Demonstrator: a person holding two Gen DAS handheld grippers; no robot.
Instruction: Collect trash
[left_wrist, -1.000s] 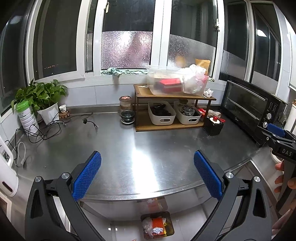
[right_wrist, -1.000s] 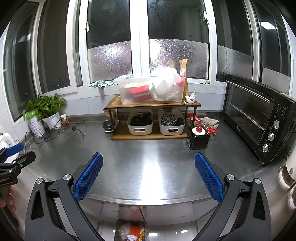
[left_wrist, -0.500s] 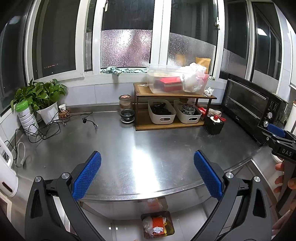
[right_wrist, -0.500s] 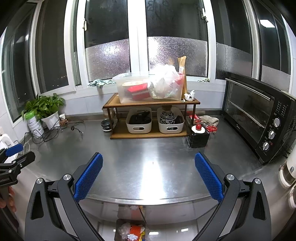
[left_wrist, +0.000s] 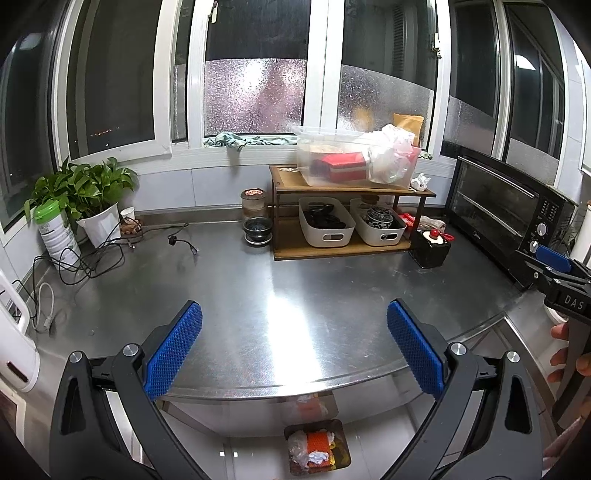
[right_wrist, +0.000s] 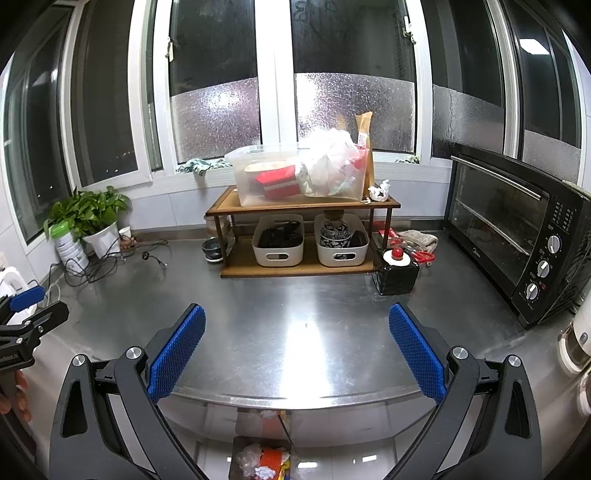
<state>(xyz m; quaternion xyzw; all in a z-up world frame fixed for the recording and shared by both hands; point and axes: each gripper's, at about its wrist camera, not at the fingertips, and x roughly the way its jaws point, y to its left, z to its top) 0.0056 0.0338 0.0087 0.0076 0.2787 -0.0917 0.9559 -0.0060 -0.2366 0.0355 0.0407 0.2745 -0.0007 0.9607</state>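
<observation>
Left gripper (left_wrist: 294, 347) wide apart, empty, above front edge of steel counter (left_wrist: 295, 280). Right gripper (right_wrist: 296, 349) same: spread wide, nothing held. Trash bin (left_wrist: 317, 448) on floor below counter edge, holds crumpled white, orange scraps. Crumpled white paper (right_wrist: 379, 192) on top of wooden shelf (right_wrist: 303, 206), beside clear tub, possibly trash. Toaster oven (right_wrist: 517, 236) at right.

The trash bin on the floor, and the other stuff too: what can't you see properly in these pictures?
- Trash bin: right wrist view, cut off by the bottom edge; deeper contents hidden under top pieces.
- Clear box: left wrist view, a crumpled plastic bag hides its right part.
- Oven labels: too small.
- Right gripper: left wrist view, cut by the right edge.
- Windows: dark outside, frosted lower panes.
</observation>
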